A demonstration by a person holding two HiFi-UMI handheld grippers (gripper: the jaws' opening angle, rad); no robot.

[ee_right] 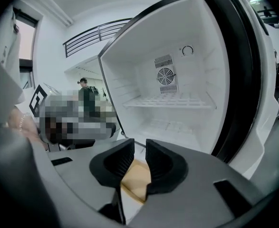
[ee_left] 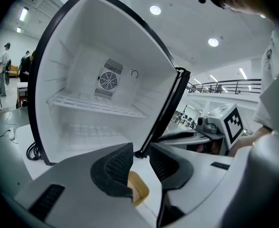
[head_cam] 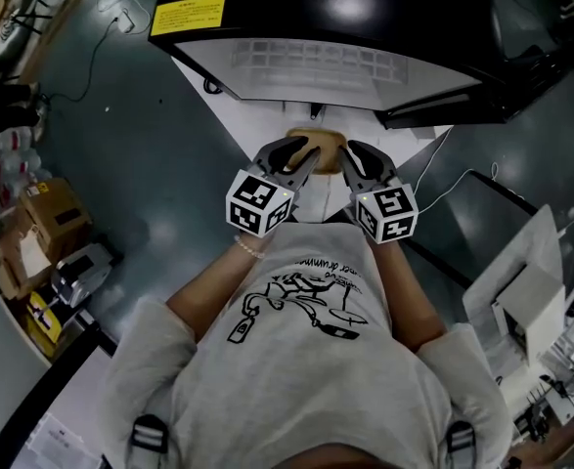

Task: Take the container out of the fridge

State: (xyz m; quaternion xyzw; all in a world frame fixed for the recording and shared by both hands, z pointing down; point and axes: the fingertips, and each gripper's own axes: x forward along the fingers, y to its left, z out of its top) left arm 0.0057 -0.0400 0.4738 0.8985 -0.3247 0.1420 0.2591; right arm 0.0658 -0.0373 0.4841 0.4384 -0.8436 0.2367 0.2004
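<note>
1. The tan container (head_cam: 316,150) is out in front of the open fridge (head_cam: 316,8), held up between both tools.
2. The left tool (head_cam: 304,156) has its jaws close together, and they look pinched on one edge of the container. The right tool (head_cam: 352,159) pinches the other edge the same way.
3. It could slip and fall, I think. Each tool holds only a thin bit of the edge, so a small wobble might let it go.
4. If one hand goes up or back faster than the other, the container could tip or twist out of a tool.
5. The fridge door (head_cam: 433,106) stands open just beside the right tool. A wide swing could knock into it.
6. Inside, the fridge is white and bare, with one wire shelf (ee_left: 96,106) and a round fan grille (ee_left: 108,81) at the back.
7. The fridge stands on a white surface (ee_left: 15,151).
8. The floor (head_cam: 150,135) is dark and shiny. Cardboard boxes (head_cam: 47,208) sit at the left and a cable (head_cam: 443,164) runs at the right.
9. The room is big and bright, with round ceiling lights (ee_left: 155,9) and a railing (ee_left: 234,84) high up.
</note>
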